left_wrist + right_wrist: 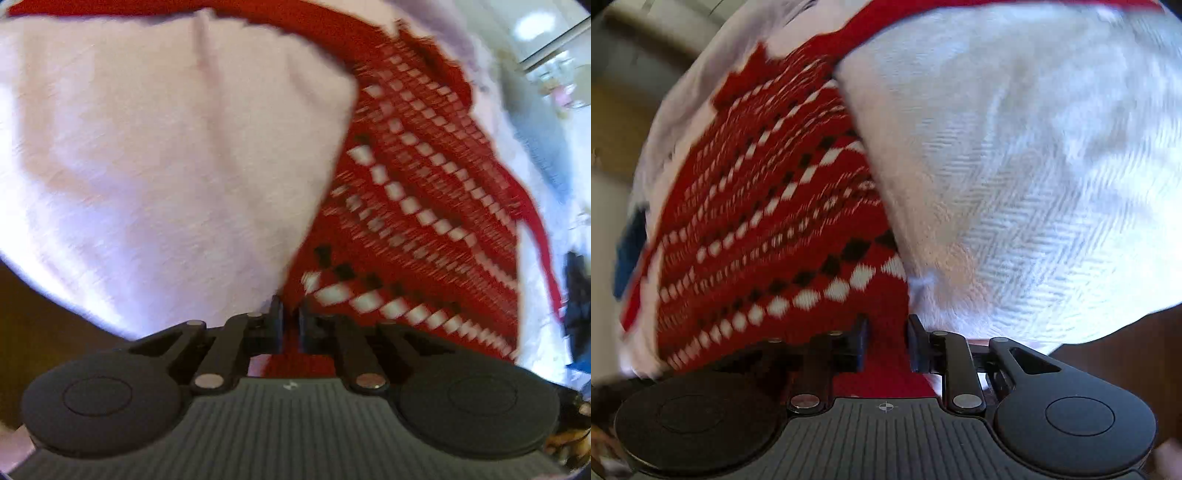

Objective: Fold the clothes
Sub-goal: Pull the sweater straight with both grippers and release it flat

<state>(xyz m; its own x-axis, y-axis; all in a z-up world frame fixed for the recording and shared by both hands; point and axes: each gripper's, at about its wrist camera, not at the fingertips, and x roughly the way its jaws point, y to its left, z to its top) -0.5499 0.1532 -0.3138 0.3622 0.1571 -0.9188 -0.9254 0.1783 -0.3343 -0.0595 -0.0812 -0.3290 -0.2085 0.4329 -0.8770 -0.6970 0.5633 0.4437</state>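
Left gripper (290, 325) has its jaws nearly closed on a red hem of the knit garment (417, 206); right gripper (884, 341) stands slightly wider, pinching red fabric of the same piece, so both hold it and it fills each wrist view, its white panel (1034, 166) draped beside the red diamond-patterned part. No supporting surface is visible, only a brown area at the bottom edge; whether the garment rests on it cannot be told. Judgement: soft, limp, light knit that stretches and sags, so grip at hems or corners, through both layers.
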